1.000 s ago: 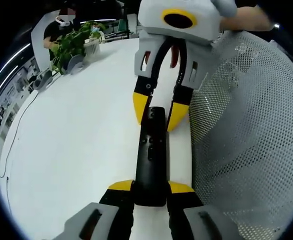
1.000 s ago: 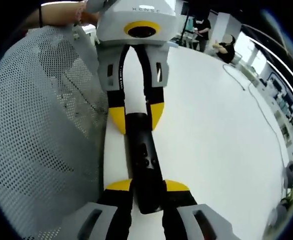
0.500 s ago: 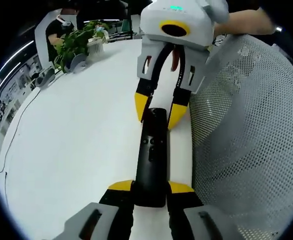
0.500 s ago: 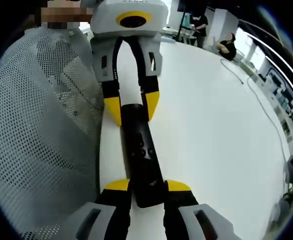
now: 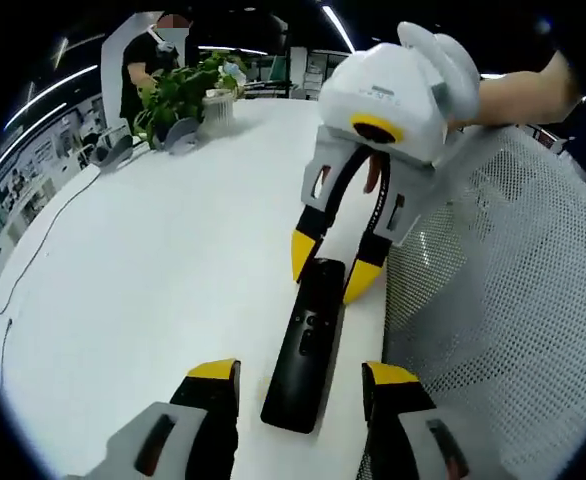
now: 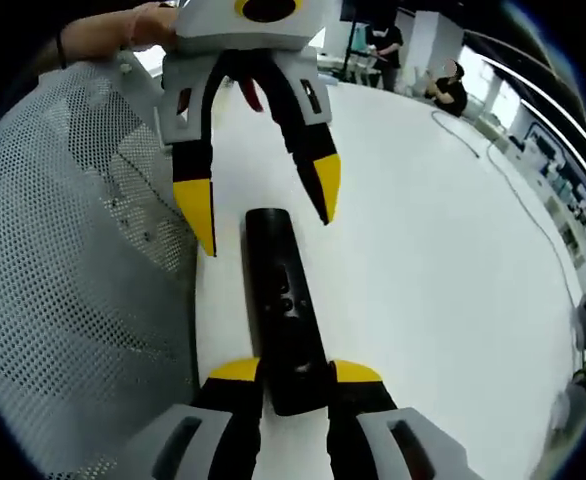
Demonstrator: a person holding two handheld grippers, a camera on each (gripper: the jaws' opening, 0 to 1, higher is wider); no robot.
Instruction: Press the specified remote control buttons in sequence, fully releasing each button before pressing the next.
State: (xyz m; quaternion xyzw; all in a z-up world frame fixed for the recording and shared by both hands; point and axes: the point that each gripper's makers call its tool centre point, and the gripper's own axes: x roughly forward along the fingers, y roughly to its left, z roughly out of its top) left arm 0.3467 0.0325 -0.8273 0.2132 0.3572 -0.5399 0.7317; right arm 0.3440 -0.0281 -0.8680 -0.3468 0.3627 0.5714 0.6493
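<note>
A slim black remote control (image 5: 308,340) (image 6: 278,300) lies lengthwise on the white table (image 5: 143,270), its buttons facing up. My left gripper (image 5: 301,373) is open, its yellow-tipped jaws standing apart on either side of the remote's near end with a gap on each side. From the right gripper view the left gripper (image 6: 260,200) hangs spread just above the remote's far end. My right gripper (image 6: 295,372) is shut on the remote's other end. In the left gripper view the right gripper (image 5: 333,268) pinches that far end.
A grey mesh surface (image 5: 503,320) (image 6: 73,250) runs close along one side of the remote. A potted plant (image 5: 188,95) and a person stand at the table's far end. A thin cable (image 5: 33,260) trails over the table. A hand (image 6: 113,30) holds the left gripper.
My left gripper has opened and let go of the remote's end, its jaws now spread wide. The right gripper stays shut on the remote.
</note>
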